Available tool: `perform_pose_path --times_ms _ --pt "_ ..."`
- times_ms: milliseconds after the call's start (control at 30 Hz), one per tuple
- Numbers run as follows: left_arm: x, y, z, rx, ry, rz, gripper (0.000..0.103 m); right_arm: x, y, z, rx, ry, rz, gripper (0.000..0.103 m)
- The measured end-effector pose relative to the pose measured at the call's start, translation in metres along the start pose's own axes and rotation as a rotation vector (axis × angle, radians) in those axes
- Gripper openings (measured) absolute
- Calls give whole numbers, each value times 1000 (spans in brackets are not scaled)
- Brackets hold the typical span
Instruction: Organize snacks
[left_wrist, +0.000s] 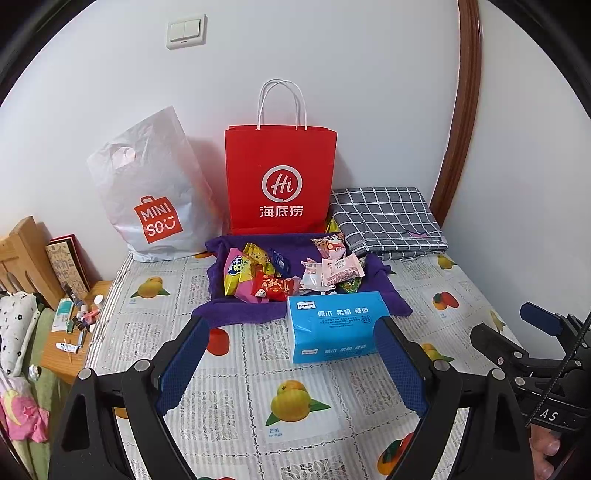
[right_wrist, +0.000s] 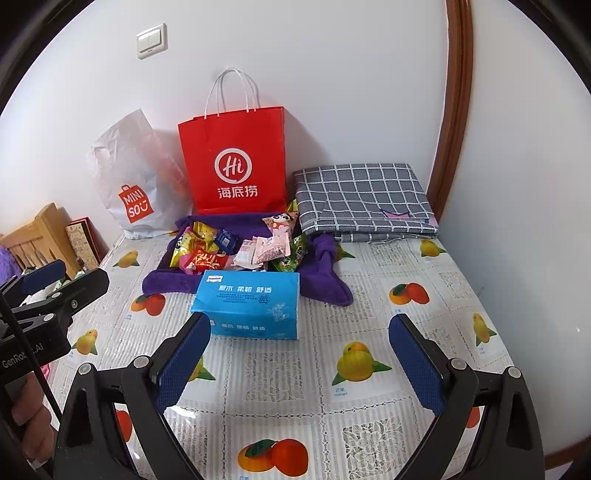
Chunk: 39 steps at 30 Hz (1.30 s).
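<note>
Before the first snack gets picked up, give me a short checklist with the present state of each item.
1. Left tool open and holding nothing: ok.
2. Right tool open and holding nothing: ok.
3. Snacks in view, piled on the purple cloth: ok.
4. Straight path to the snacks: not ok, the blue tissue pack lies in front of the pile.
5. Red paper bag upright behind the pile: ok.
6. Red paper bag has room inside: cannot tell.
</note>
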<state>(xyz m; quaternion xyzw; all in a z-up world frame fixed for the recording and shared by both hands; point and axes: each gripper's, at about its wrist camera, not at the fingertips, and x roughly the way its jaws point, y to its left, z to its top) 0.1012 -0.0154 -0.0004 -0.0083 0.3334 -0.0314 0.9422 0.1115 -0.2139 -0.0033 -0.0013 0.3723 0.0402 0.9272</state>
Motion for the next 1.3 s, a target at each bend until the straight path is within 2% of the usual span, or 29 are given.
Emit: perform_pose_path --times_ms 1300 --pt "3 1 -2 -1 2 3 90 -2 -1 2 0 -6 4 96"
